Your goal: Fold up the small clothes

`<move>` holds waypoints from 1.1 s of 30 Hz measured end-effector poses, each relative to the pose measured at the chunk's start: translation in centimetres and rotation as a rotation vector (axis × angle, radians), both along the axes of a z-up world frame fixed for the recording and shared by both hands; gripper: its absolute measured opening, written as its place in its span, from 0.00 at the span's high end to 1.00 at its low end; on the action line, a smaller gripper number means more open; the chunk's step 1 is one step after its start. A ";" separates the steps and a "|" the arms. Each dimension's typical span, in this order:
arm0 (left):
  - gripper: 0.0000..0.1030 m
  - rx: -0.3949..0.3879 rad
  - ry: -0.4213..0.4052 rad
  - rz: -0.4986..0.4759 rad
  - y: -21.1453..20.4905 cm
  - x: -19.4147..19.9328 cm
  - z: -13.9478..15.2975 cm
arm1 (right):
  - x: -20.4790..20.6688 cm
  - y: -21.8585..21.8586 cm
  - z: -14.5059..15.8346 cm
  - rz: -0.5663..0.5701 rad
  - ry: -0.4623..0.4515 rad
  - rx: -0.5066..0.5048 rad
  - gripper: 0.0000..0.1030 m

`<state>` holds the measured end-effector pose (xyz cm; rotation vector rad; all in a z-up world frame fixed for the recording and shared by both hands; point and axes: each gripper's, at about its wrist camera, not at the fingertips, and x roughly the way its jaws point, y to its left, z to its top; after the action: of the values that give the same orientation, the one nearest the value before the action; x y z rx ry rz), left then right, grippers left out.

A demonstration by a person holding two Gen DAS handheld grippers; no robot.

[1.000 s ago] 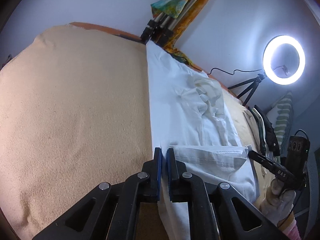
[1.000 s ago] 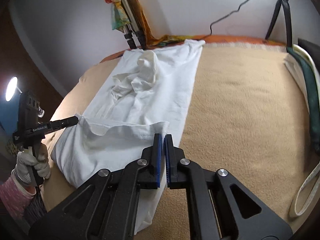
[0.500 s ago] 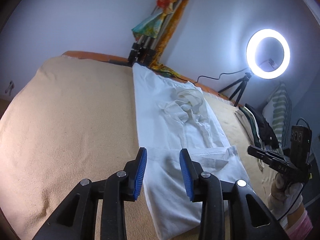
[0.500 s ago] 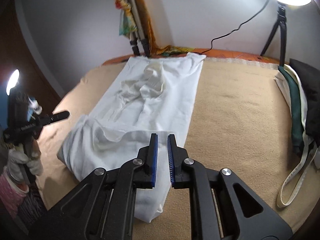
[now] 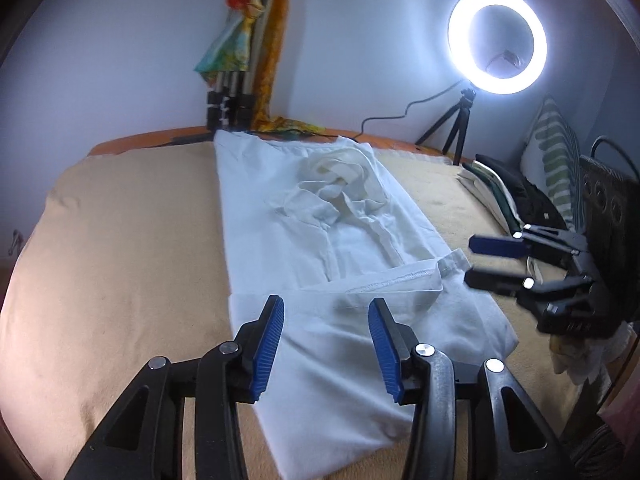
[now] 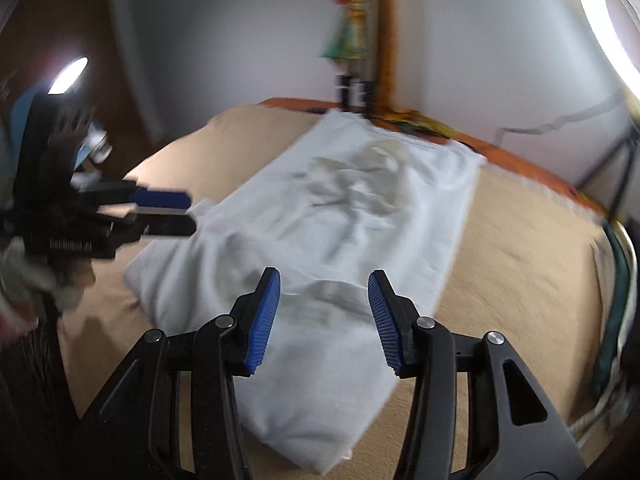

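A white garment (image 5: 320, 248) (image 6: 340, 216) lies lengthwise on the tan bed cover (image 5: 120, 248), its near end folded back over itself, with a crumpled cream piece (image 5: 340, 176) on top near the far end. My left gripper (image 5: 326, 344) hovers above the folded near end, jaws opening, nothing between the blue pads. My right gripper (image 6: 324, 316) hangs over the same fold from the other side, jaws also opening and empty. Each gripper shows in the other's view: the right one (image 5: 488, 264) beside the garment's right edge, the left one (image 6: 168, 212) at its left edge.
A lit ring light (image 5: 496, 40) on a small tripod stands at the back right. A tripod (image 5: 228, 96) draped in colourful cloth stands at the head of the bed. Folded dark and pale clothes (image 5: 504, 196) and a striped pillow (image 5: 556, 168) lie along the right edge.
Both grippers, shut on the folded hem a second ago, have let it go and spread their jaws. Both have lifted and drawn back, and both views have rolled more level.
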<state>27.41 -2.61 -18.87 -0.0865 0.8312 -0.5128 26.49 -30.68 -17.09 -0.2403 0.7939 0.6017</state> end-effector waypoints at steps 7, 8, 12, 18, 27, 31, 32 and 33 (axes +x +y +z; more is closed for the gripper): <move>0.55 -0.117 0.109 0.091 4.4 -0.8 -1.3 | 0.6 4.6 -2.1 0.193 0.052 -0.190 0.58; 0.55 -0.113 0.111 0.096 4.6 -0.8 -1.4 | 1.0 4.9 -2.4 0.203 0.068 -0.200 0.67; 0.55 -0.108 0.110 0.111 5.3 -0.6 -1.4 | 1.4 6.0 -2.9 0.244 0.068 -0.264 0.97; 0.55 -0.096 0.117 0.110 5.1 -0.5 -1.5 | 3.9 6.9 -2.1 0.187 -0.007 -0.341 0.98; 0.50 -0.144 0.188 0.110 5.8 -0.2 -2.5 | 3.7 2.2 -1.1 -0.068 0.071 -0.223 0.82; 0.50 -0.210 0.273 0.088 6.4 -0.9 -3.7 | -0.4 -3.6 0.2 -0.242 0.169 -0.002 0.70; 0.50 -0.212 0.279 0.079 6.4 -1.2 -3.8 | -1.6 -4.7 0.0 -0.274 0.204 0.046 0.69; 0.49 -0.208 0.283 0.071 6.4 -1.6 -3.9 | -2.7 -5.6 -0.4 -0.301 0.234 0.083 0.69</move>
<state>25.80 3.75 -22.73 -0.3855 1.0451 -0.5256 23.77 -36.33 -17.46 0.0283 1.0059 0.3802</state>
